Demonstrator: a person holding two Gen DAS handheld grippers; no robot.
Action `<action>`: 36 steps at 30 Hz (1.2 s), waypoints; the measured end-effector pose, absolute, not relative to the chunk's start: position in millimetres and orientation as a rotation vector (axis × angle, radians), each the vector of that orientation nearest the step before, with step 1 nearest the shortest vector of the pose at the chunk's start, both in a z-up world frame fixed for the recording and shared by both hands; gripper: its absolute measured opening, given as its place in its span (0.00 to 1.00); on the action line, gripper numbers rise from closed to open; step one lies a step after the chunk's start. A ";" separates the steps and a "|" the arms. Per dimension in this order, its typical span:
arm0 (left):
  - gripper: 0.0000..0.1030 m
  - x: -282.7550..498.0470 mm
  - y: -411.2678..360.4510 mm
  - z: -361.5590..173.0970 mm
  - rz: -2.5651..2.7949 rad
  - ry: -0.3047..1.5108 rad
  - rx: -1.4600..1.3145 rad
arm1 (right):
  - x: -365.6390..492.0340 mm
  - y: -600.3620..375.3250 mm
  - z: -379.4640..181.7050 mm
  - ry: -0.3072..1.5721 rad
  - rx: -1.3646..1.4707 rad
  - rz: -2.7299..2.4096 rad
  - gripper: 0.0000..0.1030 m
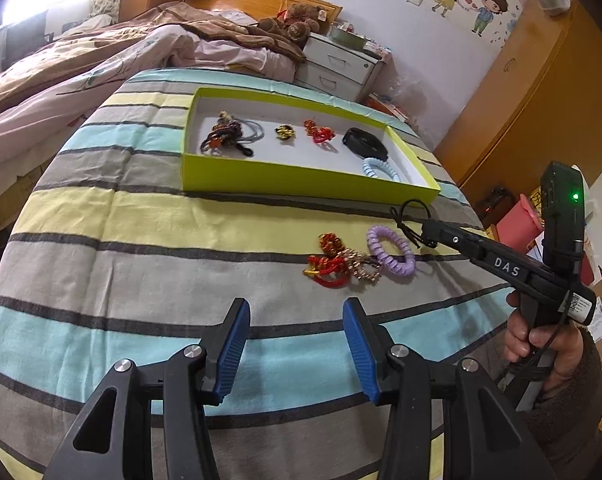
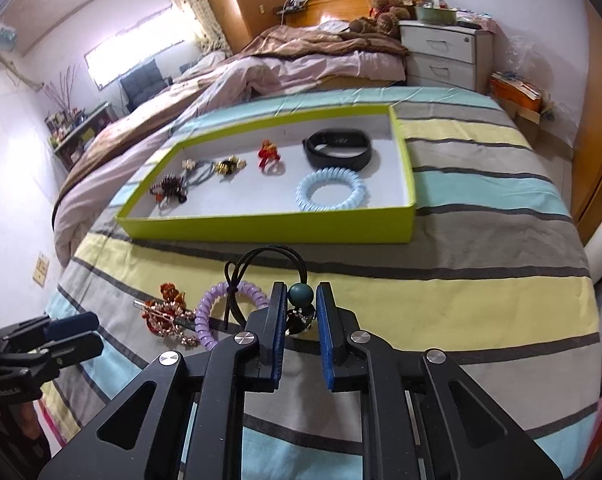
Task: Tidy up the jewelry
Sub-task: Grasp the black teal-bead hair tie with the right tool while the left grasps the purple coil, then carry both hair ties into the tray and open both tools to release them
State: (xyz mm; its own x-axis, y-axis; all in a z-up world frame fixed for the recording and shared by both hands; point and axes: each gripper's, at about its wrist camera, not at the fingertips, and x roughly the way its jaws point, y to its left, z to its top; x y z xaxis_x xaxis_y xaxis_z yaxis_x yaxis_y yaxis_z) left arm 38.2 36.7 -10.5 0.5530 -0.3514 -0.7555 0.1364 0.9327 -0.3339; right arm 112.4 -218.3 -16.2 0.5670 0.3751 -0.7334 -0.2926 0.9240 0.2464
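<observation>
The right gripper [image 2: 299, 312] pinches a black elastic hair tie with a teal bead [image 2: 299, 295], probably bound for the lime-green cardboard tray [image 2: 269, 230]; the left gripper [image 1: 295, 346] waits wide, empty.

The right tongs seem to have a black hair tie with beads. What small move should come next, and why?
Probably lift the right tongs a little and carry the black hair tie toward the green tray. The pads look closed on its beads, its loop hangs free, and the tray just ahead has bare floor beside the blue coil tie.
</observation>
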 end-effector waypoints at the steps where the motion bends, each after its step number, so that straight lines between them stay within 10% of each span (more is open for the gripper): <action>1: 0.46 38.9 35.2 -9.5 -0.294 0.941 -0.246 | 111.3 -221.4 -14.0 0.878 0.111 0.392 0.15; 36: 0.41 126.4 -79.4 -25.3 -0.424 1.029 0.153 | 91.6 -272.7 -1.6 0.816 0.216 0.321 0.15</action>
